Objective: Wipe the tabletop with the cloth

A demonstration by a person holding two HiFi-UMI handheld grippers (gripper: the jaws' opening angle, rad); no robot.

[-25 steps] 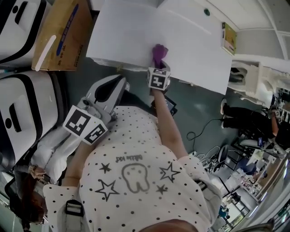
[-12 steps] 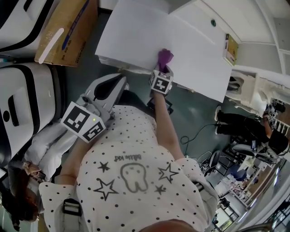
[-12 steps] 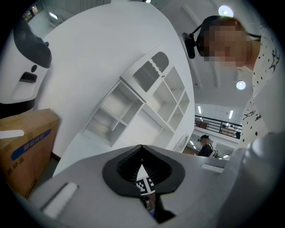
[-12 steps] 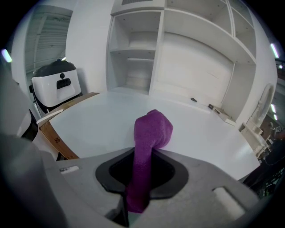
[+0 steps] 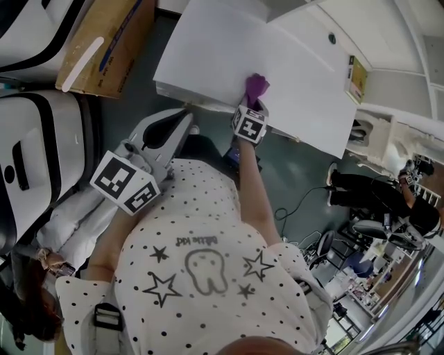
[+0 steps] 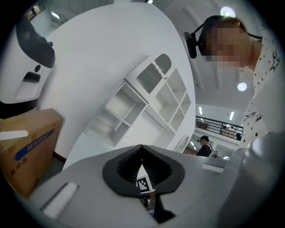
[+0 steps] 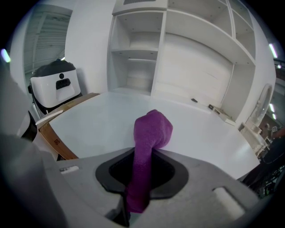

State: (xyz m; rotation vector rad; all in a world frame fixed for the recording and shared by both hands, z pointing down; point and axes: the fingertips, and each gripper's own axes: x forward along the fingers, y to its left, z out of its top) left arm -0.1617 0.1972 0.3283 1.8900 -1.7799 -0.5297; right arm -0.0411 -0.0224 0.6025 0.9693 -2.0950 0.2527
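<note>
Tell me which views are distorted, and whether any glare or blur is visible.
Head view: sharp, evenly lit, but the white tabletop is washed out almost blank. Right gripper view: strong fisheye curves the shelves and darkens the corners; the purple cloth is sharp. Left gripper view: same fisheye; a ceiling lamp flares.

cloth (image 5: 256, 86) on tabletop (image 5: 208, 48), box (image 5: 111, 35) left

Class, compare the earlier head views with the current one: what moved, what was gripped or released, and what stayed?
Hardly anything changed. The whole scene drifts slightly in the head view, so any slide of the cloth along the near edge of the table is too small to call. The right claw stays shut on the cloth at that edge; the left claw stays shut and empty, off the table.
</note>
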